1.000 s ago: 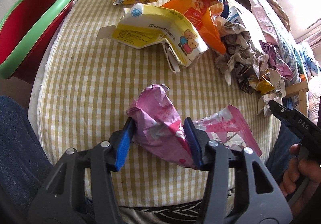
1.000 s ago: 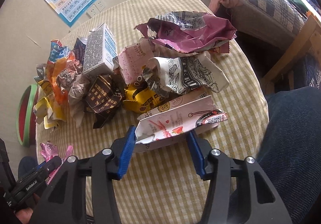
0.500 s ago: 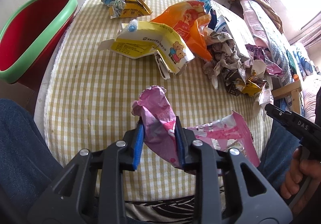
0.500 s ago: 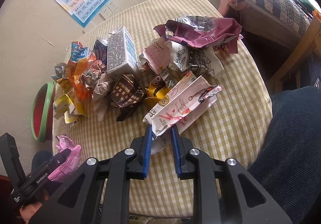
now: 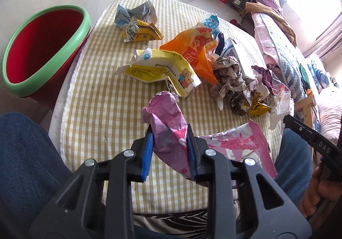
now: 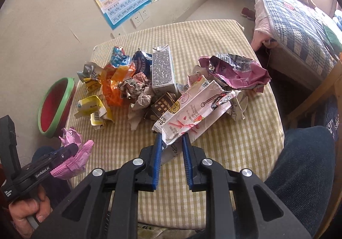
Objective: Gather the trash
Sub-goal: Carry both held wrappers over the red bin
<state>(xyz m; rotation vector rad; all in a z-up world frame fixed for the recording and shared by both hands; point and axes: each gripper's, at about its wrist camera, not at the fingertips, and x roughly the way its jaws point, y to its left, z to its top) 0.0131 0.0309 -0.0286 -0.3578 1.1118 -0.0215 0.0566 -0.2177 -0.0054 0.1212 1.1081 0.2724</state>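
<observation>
Starting at your far left, the red bin with the green rim (image 5: 46,46) stands just off the edge of the checked table (image 5: 102,97), its mouth tilted toward the tabletop. Your left gripper (image 5: 170,142) has its blue pads pressed in on a crumpled pink wrapper (image 5: 168,119), whose twisted top sticks up beyond the fingertips; the wrapper's flat pink tail trails off to the right over the near edge of the table. Beyond it, near the middle of the cloth, a yellow carton (image 5: 162,70) lies flattened and bent, with an orange bag (image 5: 192,50) touching it behind and a small yellow-and-grey wrapper (image 5: 139,25) lying apart toward the far edge.

Moving right, a heap of crumpled paper (image 6: 136,91) and an upright grey printed carton (image 6: 161,70) sit together in the centre of the table. Your right gripper (image 6: 171,151) is nearly closed, its jaws pinching the torn lower end of a flattened pink-and-white milk carton (image 6: 192,112); the carton slants up and away from the fingers, over the pile. Just behind its far end lies a crumpled maroon bag (image 6: 237,72), close to the table's right side. Further right, past the table, stands a bed with a plaid quilt (image 6: 299,31).
</observation>
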